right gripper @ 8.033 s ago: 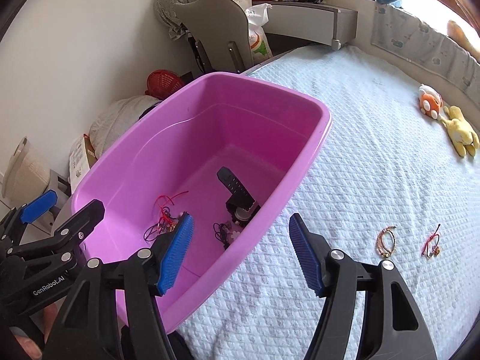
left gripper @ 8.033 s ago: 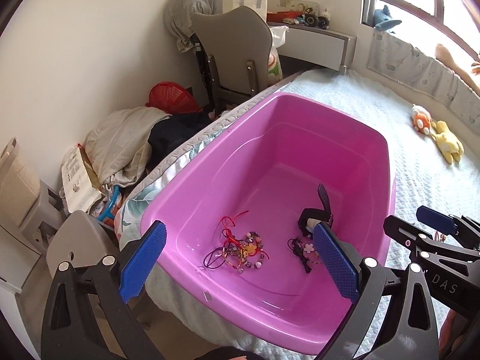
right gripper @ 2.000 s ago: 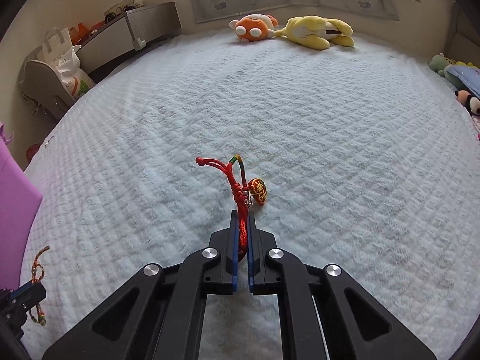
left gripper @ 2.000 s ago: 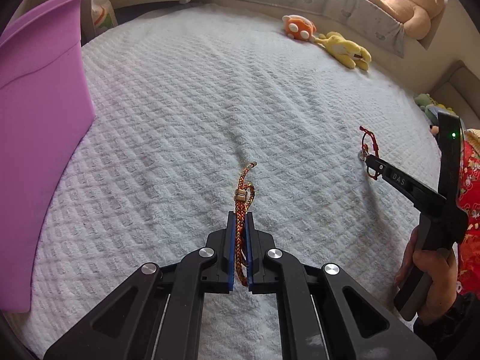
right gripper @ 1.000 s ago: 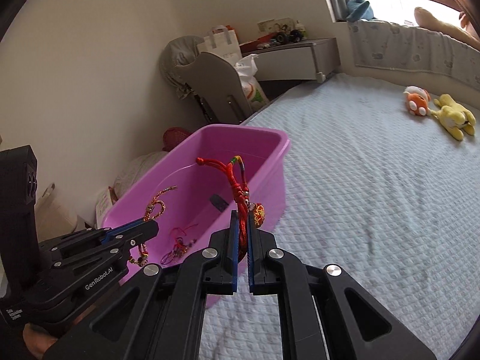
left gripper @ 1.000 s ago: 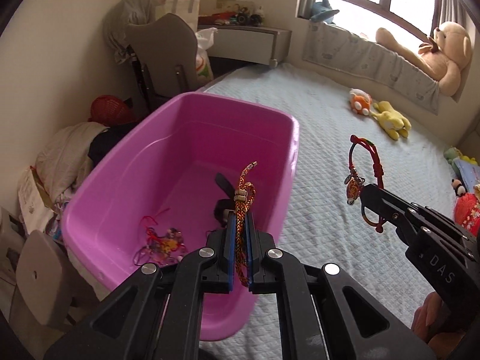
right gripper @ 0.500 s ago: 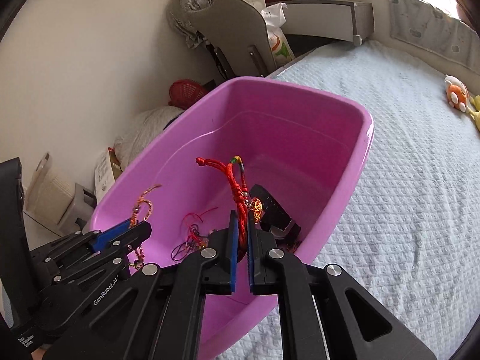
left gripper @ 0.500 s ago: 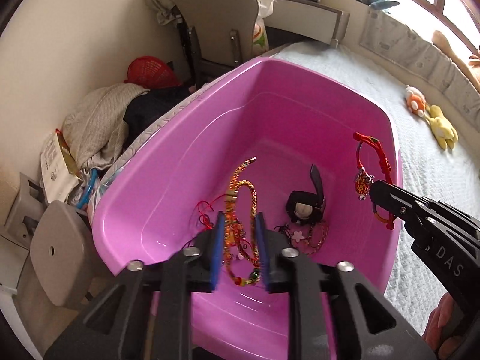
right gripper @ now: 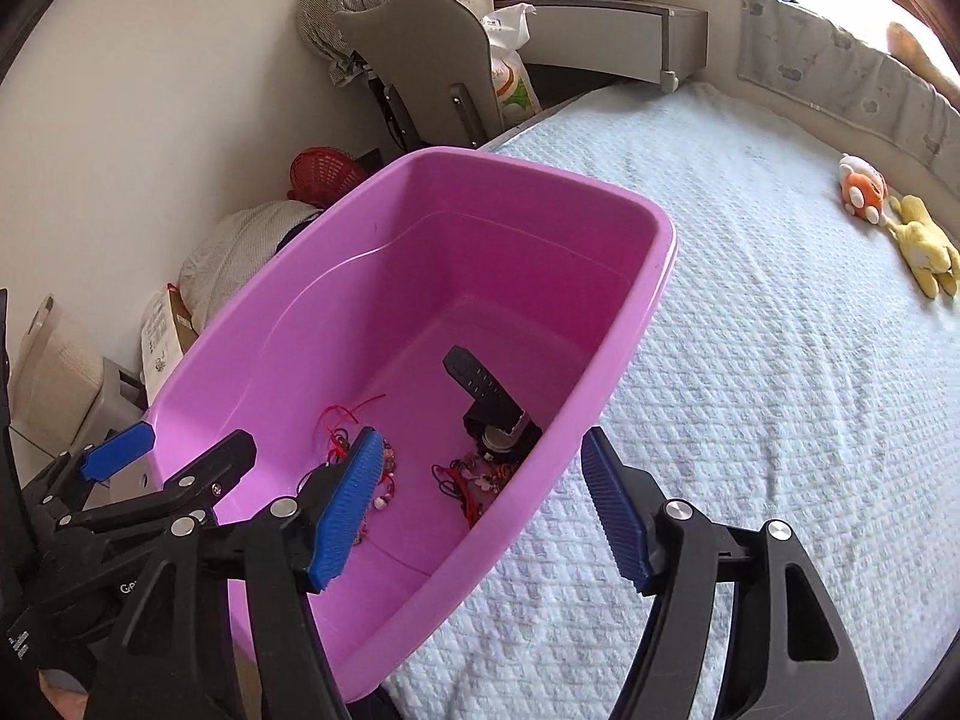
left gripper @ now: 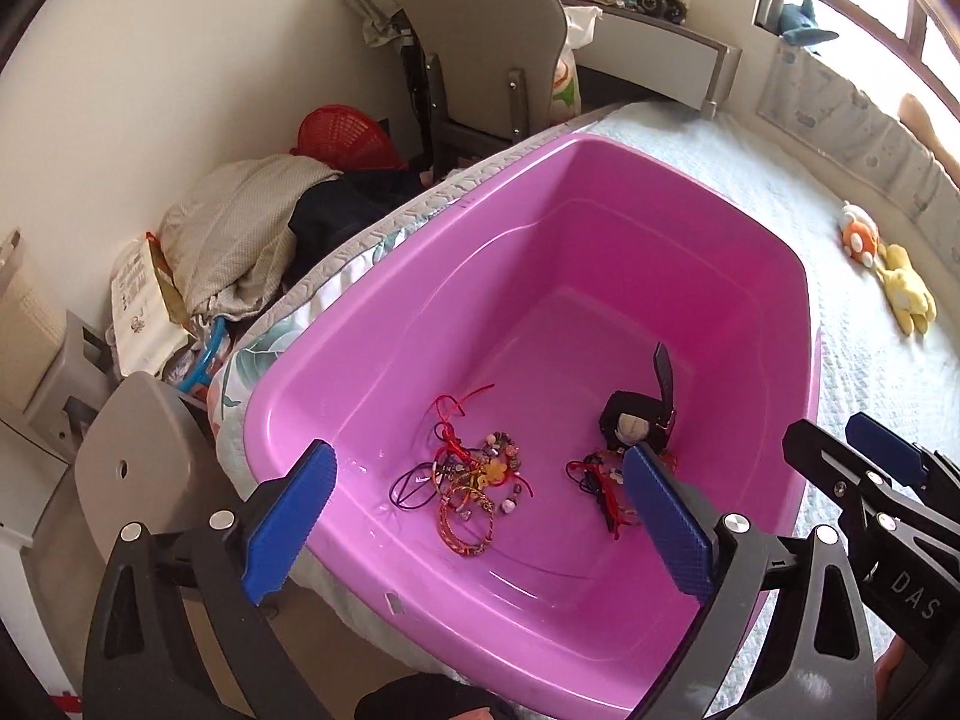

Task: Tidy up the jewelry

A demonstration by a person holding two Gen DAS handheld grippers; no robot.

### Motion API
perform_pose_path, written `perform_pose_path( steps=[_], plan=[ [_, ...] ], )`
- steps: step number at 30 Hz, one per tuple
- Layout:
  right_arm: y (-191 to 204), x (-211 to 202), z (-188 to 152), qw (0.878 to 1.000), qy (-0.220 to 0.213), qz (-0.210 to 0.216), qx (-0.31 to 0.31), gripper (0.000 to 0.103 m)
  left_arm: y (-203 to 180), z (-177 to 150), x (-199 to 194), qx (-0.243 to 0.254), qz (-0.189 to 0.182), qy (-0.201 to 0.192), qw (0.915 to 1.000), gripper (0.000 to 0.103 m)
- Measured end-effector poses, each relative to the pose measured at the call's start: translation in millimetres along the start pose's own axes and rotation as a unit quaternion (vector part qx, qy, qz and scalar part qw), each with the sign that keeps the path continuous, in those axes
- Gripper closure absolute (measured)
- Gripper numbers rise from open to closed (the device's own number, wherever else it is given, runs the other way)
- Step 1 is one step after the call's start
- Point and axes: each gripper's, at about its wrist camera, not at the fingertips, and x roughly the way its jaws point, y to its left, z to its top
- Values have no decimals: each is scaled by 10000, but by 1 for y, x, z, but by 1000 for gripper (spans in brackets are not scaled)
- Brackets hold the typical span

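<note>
Both tools are opening with nothing between the jaws, left tool (left gripper: 474, 519) and right tool (right gripper: 480, 513) hovering over the pink tub's (left gripper: 600, 150) near end, bracelets (left gripper: 474, 486) lying below on its floor by the near wall, closest to your left.

A bed (right gripper: 780, 420) covered with a white quilted, waffle-textured spread carries everything here. A large pink plastic tub (left gripper: 600, 252) sits directly on it at the edge nearest the wall, one long side lying along the mattress border. Well apart from the tub, near the far padded side, an orange-and-white plush toy (right gripper: 863, 187) and a yellow plush toy (right gripper: 924, 243) lie just beside each other.
</note>
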Motion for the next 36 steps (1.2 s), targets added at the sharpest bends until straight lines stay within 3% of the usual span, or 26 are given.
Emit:
perform_pose_path(
  steps=[17,36],
  plan=[
    [4,-9,-7,9988,134,-451,122,35,1,-12,-18,-53,104,-89,9999,8],
    [6,-15,-11,9980,101,-611,90,35,5,-12,-23,-87,247,-195,9995,7]
  ],
)
